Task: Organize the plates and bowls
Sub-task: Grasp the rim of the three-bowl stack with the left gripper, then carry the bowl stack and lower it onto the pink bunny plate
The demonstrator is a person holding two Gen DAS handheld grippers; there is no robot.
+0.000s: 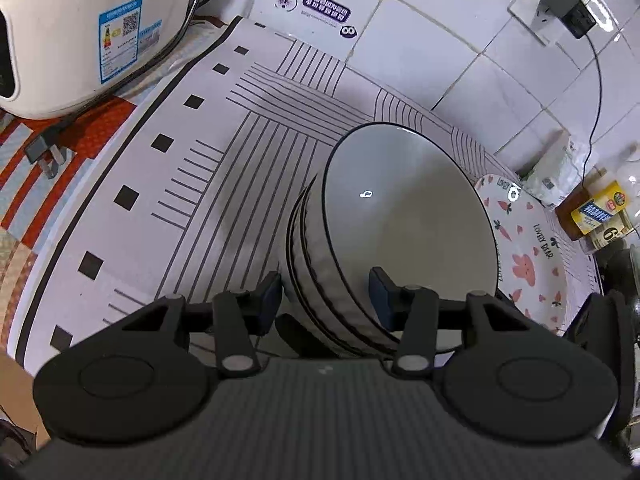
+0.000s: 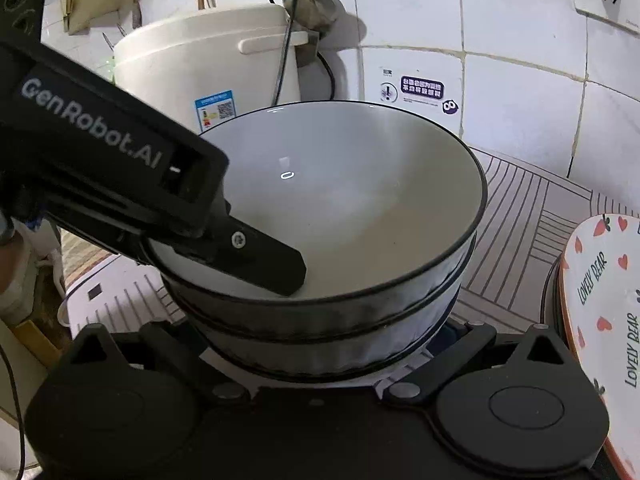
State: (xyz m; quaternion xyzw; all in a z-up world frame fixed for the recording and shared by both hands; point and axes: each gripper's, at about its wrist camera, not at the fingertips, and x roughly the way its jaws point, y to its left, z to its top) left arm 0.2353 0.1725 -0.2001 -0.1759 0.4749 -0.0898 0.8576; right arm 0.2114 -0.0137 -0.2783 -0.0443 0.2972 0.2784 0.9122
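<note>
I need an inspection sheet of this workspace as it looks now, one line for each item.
Surface: white mat with black lines and squares on the counter.
Job's things: stack of nested grey bowls, the top one empty; beside it the pink "Lovely Bear" plate.
Clutter: white rice cooker, bottles and packets by the wall, a ladle hanging.
Grippers: left tongs straddle the top bowl's wall, one finger inside and one outside; whether they press it cannot be told. Right tongs reach around the base of the stack, tips hidden.
Cables: black cord from the wall plug; rice cooker cord.
Surroundings: white tiled wall with a sticker.
</note>
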